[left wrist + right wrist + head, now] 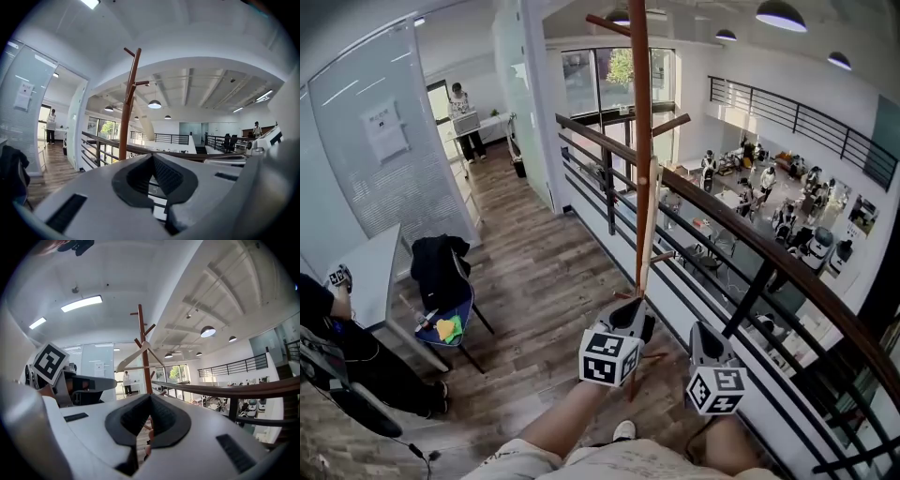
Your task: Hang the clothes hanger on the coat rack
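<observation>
The wooden coat rack (640, 141) stands by the railing, its pole rising straight ahead of me. A pale wooden clothes hanger (136, 354) hangs from a peg on the coat rack (142, 348); in the head view the hanger (655, 199) shows edge-on as a thin light strip beside the pole. My left gripper (636, 317) is low, near the foot of the pole, with its jaws shut and empty. To its right my right gripper (703, 339) is also shut on nothing. The left gripper view shows the rack (127, 108) beyond the left gripper (152, 157); the right gripper (150, 397) points up at the hanger.
A dark railing (741, 234) with a wooden top rail runs diagonally behind the rack, over an open hall below. A chair with a black jacket (441, 267) stands at the left by a white table (370, 272). A person (337, 347) sits at lower left.
</observation>
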A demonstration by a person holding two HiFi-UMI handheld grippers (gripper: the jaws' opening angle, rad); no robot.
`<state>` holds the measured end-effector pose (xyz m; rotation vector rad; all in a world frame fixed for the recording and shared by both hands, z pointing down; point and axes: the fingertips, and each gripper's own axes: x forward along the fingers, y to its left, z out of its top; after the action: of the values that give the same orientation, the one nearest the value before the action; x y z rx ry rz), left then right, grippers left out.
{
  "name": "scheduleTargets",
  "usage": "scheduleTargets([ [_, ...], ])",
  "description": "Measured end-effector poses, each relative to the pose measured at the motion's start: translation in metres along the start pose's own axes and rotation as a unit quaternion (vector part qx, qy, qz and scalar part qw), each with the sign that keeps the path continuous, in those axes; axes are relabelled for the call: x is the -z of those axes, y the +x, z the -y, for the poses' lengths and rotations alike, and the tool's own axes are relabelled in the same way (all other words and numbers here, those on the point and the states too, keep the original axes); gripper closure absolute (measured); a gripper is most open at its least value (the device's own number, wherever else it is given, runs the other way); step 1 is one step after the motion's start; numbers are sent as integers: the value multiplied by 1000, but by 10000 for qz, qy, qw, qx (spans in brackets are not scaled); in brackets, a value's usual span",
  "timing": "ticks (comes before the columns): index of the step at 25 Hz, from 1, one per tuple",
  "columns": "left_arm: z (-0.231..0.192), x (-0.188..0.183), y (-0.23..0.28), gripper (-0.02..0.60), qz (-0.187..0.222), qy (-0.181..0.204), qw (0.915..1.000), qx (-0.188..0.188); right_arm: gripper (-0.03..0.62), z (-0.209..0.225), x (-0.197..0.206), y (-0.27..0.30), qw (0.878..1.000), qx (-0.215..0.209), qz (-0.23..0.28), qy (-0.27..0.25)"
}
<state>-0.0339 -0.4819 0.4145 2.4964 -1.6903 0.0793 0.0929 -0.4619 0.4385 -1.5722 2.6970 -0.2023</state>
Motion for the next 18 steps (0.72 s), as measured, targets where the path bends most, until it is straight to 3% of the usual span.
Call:
scheduleTargets([
  [18, 9, 26, -18, 577, -190, -145, 9997, -42, 595, -11, 15, -9, 9998, 24, -196, -69],
])
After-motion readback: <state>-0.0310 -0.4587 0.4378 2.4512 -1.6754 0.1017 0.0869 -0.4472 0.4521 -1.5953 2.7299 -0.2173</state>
